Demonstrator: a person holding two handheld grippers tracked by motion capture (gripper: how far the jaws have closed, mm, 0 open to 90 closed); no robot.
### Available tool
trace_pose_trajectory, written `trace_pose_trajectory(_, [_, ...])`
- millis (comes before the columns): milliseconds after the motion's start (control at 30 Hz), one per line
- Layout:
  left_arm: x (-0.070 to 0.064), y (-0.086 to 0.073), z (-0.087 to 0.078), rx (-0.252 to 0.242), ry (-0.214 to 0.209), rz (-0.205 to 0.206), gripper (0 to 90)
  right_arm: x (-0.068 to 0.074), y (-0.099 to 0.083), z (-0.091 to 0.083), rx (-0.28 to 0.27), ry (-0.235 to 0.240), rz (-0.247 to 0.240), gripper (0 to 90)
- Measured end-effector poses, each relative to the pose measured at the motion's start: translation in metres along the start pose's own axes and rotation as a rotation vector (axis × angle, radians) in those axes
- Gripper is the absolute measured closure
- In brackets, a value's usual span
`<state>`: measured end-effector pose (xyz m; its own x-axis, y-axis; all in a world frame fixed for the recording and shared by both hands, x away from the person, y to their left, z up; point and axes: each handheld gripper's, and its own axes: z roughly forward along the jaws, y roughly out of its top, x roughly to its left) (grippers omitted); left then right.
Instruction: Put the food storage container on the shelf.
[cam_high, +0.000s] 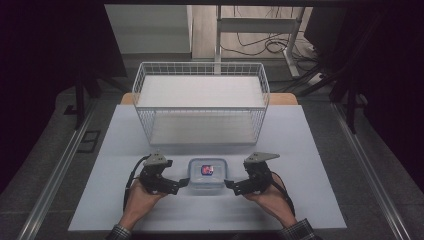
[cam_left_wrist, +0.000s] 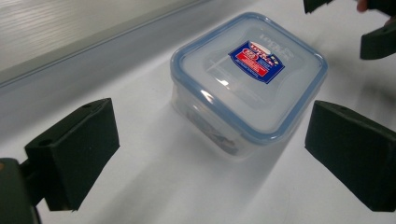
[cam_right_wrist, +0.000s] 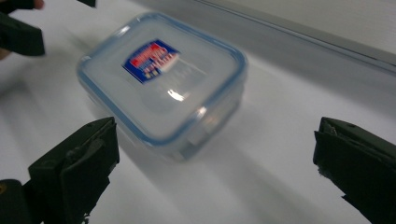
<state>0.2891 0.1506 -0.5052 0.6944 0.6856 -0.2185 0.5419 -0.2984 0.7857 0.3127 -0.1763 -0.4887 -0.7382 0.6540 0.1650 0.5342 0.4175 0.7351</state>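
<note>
Two hand-held grippers flank a small square clear-plastic container with a blue-rimmed snap lid and a red-and-blue label (cam_high: 206, 173), which sits shut on the white tabletop (cam_high: 310, 200) near the middle of its front edge. The left gripper (cam_high: 181, 184) hangs just off the container's left side, jaws spread wide and gripping nothing; the right gripper (cam_high: 231, 185) mirrors it on the other side, likewise released. In the left gripper view the box (cam_left_wrist: 247, 79) lies ahead between the two black pads, not yet touched.

The likely trouble is a slip: the walls are smooth and the box looks light, so a squeeze from one side alone may skid it across the slick tabletop, and uneven pressure from the two sides could spin it or tip it. Jaws catching the lid flaps could pop the lid loose.

Little shows through the cloudy walls; something dark lies low inside, seen in the left gripper view, but what it is cannot be told.

Behind, toward the back edge of the tabletop, stands a white wire basket (cam_high: 142, 87) with a white shelf panel (cam_high: 200, 91) laid across its upper level and nothing else visible inside.
</note>
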Motion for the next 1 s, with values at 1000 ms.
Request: trace_pose_trajectory(1000, [0.002,0.008,0.041,0.058,-0.140,-0.108,20.7,-0.009,0.014,0.035,0.123,0.189,0.154,31.4])
